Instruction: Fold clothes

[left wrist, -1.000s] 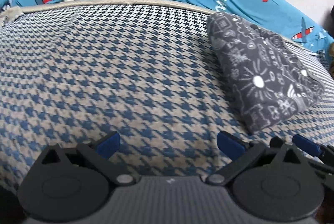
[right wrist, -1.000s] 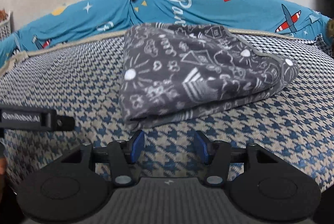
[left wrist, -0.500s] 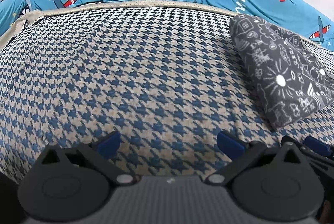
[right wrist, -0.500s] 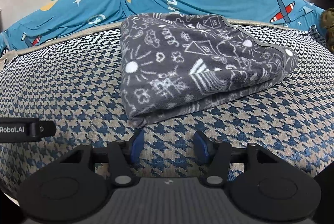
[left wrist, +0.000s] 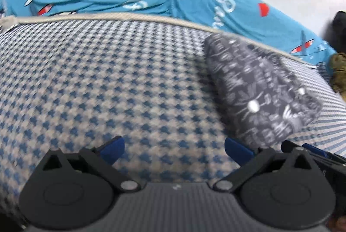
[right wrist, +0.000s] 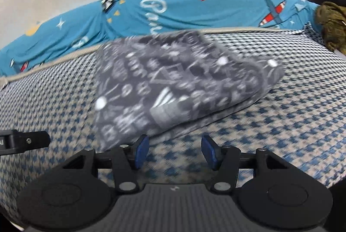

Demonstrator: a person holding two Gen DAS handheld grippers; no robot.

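Folded grey garment (right wrist: 179, 84) on houndstooth cover (left wrist: 108, 84), left tool (left wrist: 174, 148) and right tool (right wrist: 175, 150) spread, empty (blue sheet's lettering (right wrist: 152, 7) unreadable)

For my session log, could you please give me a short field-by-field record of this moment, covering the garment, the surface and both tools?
garment: grey patterned cloth, folded into a compact bundle, lying flat
surface: blue-and-beige houndstooth cover
backdrop: blue printed sheet along the far edge
left tool: open, empty, over bare cover to the left of the cloth
right tool: open, empty, just in front of the cloth's near edge
contact: neither tool grips the cloth
image quality: motion blur in both views
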